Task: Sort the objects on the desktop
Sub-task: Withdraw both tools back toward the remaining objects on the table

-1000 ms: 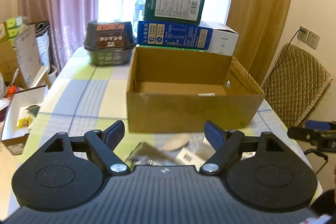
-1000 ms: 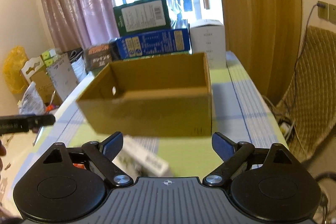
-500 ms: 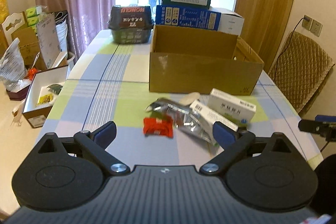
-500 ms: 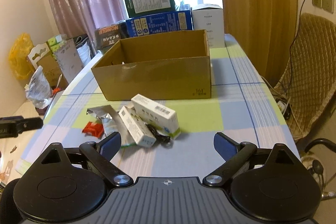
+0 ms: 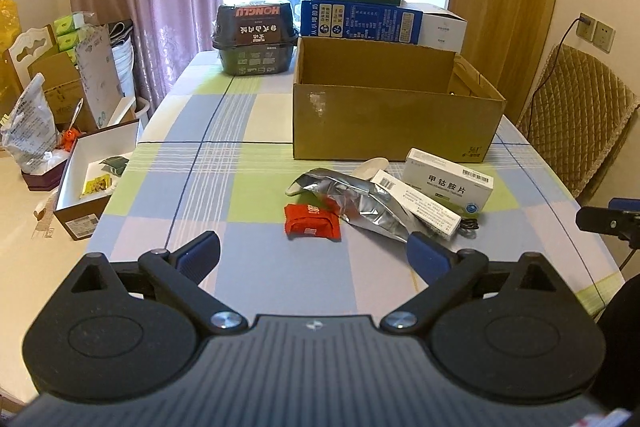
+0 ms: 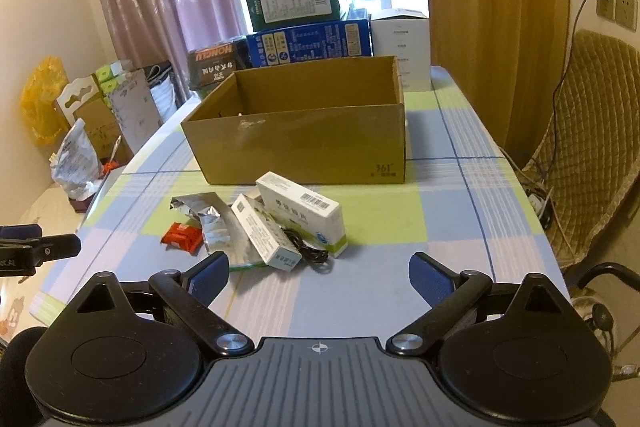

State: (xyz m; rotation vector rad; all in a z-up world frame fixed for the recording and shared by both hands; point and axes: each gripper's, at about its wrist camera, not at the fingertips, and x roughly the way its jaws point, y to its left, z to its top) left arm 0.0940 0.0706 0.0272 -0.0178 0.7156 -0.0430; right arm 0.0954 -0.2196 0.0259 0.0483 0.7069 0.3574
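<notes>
Clutter sits heaped before the cardboard box (image 5: 394, 125), presumably its destination; my left gripper (image 5: 313, 255) and right gripper (image 6: 319, 273) hover wide, empty, nearest the red packet (image 5: 312, 221).

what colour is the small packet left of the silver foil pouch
Red with white print; the small packet shows best in the left wrist view.

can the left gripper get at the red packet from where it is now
Probably yes. The left gripper is open and the red packet lies ahead of its fingers on bare tablecloth; only the foil pouch crowds the packet's right edge.
</notes>
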